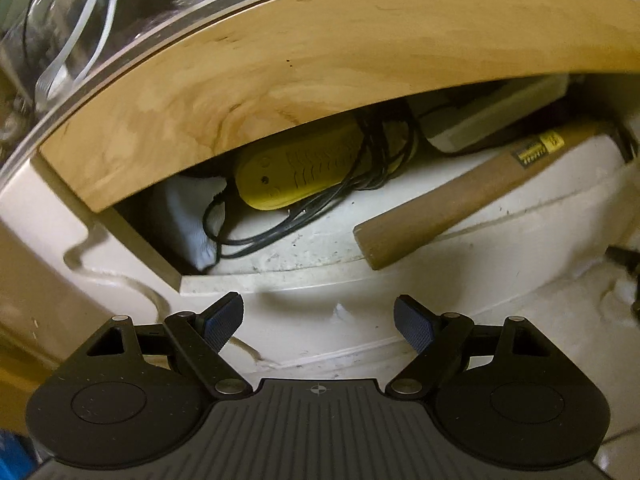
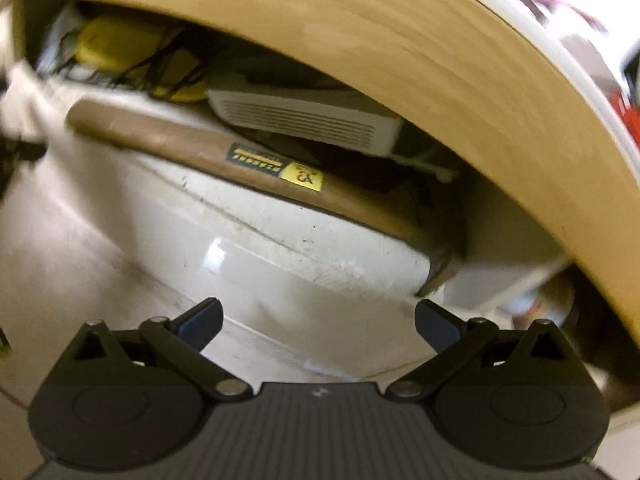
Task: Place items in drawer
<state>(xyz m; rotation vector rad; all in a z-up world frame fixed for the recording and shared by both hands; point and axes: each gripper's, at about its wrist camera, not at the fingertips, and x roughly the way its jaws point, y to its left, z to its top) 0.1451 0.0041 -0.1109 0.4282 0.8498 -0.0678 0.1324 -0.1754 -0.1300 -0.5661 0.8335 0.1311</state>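
Note:
A cream drawer (image 1: 280, 284) stands partly open under a wooden tabletop (image 1: 320, 52). Inside lie a yellow device (image 1: 296, 172) with black cords, a wooden hammer handle (image 1: 460, 200) with a yellow label, a white box (image 1: 492, 116) and a white cloth (image 1: 188, 216). My left gripper (image 1: 319, 320) is open and empty just in front of the drawer's front edge. In the right wrist view the drawer front (image 2: 280, 264), hammer handle (image 2: 224, 152), white vented box (image 2: 308, 120) and yellow device (image 2: 116, 46) show, blurred. My right gripper (image 2: 319, 322) is open and empty before the drawer.
A clear glass vessel (image 1: 60, 20) and white cable (image 1: 96, 12) sit on the tabletop at upper left. The tabletop's edge (image 2: 480, 80) overhangs the drawer closely. Red items (image 2: 628, 116) show at far right.

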